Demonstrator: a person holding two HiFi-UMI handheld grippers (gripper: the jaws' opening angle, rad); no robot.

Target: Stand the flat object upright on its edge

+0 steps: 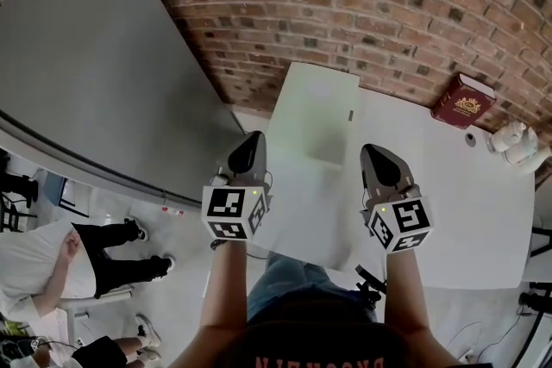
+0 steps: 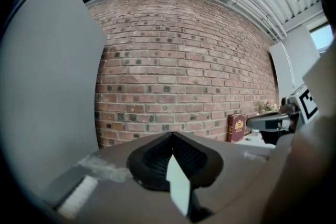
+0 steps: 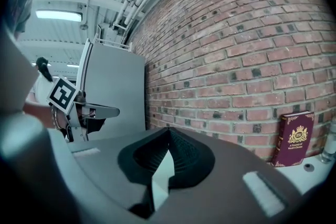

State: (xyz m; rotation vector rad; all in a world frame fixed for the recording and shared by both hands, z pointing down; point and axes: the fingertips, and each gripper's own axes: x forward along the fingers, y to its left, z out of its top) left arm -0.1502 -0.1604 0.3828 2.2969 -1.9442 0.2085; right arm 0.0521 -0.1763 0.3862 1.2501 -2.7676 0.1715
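A maroon book with a gold crest stands upright against the brick wall at the far right of the white table. It also shows in the left gripper view and the right gripper view. My left gripper hovers over the table's near left part, its jaws shut with nothing between them. My right gripper is beside it, also shut and empty. Both are well short of the book. Each gripper shows in the other's view: the right gripper, the left gripper.
A white box-like panel rises from the table between the grippers and the wall. A small round cap and a white lumpy object sit near the book. A large grey board stands left. People are on the floor, lower left.
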